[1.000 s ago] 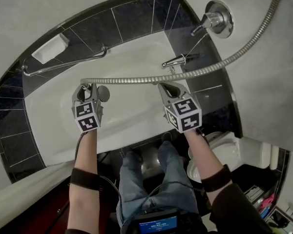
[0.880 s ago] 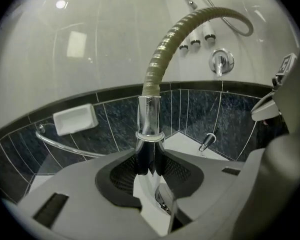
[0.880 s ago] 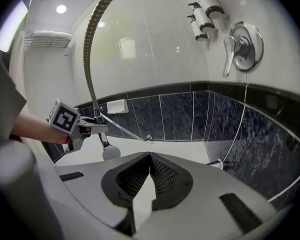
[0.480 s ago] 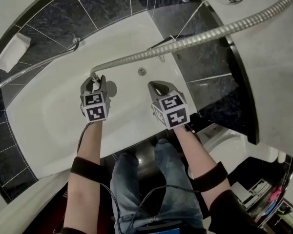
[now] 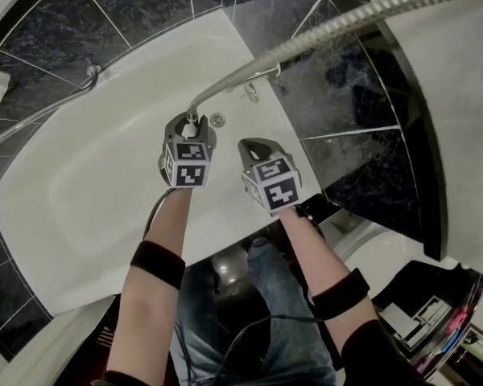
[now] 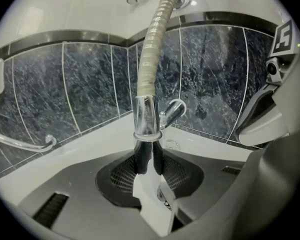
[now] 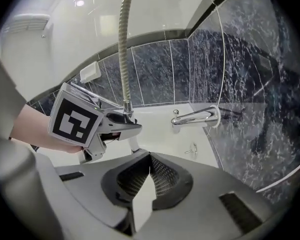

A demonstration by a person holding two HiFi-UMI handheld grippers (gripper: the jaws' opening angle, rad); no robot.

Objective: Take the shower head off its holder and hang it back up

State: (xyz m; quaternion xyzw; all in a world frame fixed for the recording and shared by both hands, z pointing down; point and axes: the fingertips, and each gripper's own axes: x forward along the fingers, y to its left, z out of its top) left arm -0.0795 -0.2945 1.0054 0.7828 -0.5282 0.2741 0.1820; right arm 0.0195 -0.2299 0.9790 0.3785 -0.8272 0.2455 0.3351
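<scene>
My left gripper is shut on the shower head's handle, over the white bathtub. In the left gripper view the chrome handle end stands between the jaws of the left gripper. The ribbed metal hose climbs from it toward the wall. The spray face is hidden under the gripper. The hose runs up to the right in the head view. My right gripper hangs just right of the left one, shut and empty. In its own view the right gripper has nothing between its pads, and the left gripper shows beside it.
The chrome tub spout juts from the dark marbled tiles ahead. A drain lies in the tub floor near the left gripper. A chrome grab rail runs along the far left rim. The person's legs stand below.
Both grippers have come down toward the tub with the shower head. The left one has shifted right, closer to the right gripper. The hose now rises more steeply.
</scene>
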